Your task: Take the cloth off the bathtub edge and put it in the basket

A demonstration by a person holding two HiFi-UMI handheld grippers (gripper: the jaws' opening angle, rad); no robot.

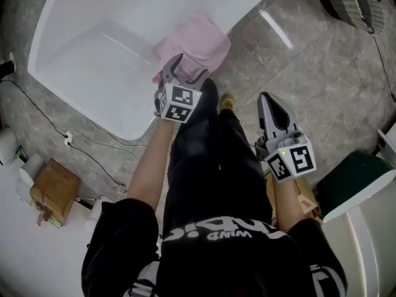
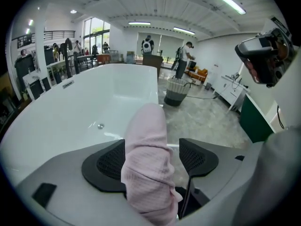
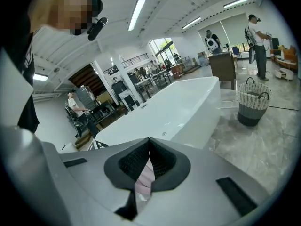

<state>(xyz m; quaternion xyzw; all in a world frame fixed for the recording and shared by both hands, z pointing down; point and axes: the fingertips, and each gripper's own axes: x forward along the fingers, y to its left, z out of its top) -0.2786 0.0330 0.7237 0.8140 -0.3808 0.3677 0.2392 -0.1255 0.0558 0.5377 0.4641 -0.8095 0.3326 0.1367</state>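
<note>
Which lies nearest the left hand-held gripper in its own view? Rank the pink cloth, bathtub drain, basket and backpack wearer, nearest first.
1. Pink cloth, between the open jaws.
2. Bathtub drain, ahead left, inside the bathtub.
3. Basket, on the floor, ahead right.
4. Backpack wearer, far back.

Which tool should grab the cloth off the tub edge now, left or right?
Left. The left tool straddles the pink cloth on the bathtub edge, with its jaws open on either side. The right tool is shut and held apart from the cloth.
</note>
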